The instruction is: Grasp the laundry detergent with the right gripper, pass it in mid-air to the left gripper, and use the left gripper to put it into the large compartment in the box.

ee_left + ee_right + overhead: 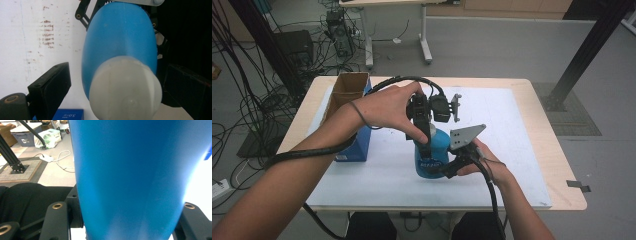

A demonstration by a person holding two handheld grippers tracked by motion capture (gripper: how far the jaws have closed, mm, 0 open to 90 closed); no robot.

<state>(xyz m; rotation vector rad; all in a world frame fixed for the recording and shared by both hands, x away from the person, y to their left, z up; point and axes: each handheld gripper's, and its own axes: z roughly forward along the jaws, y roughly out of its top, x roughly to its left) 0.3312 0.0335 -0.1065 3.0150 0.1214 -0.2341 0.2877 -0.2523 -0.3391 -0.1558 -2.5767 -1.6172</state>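
Step in hand: opening the bottle (432, 152), upright at mid-table right of the box (349, 115). Left gripper (113, 82) hangs above, pointing down, jaws wide either side of the white cap (125, 87), not touching. Right gripper (127, 220), level, clamps the body. Next, probably: close on the cap and twist.
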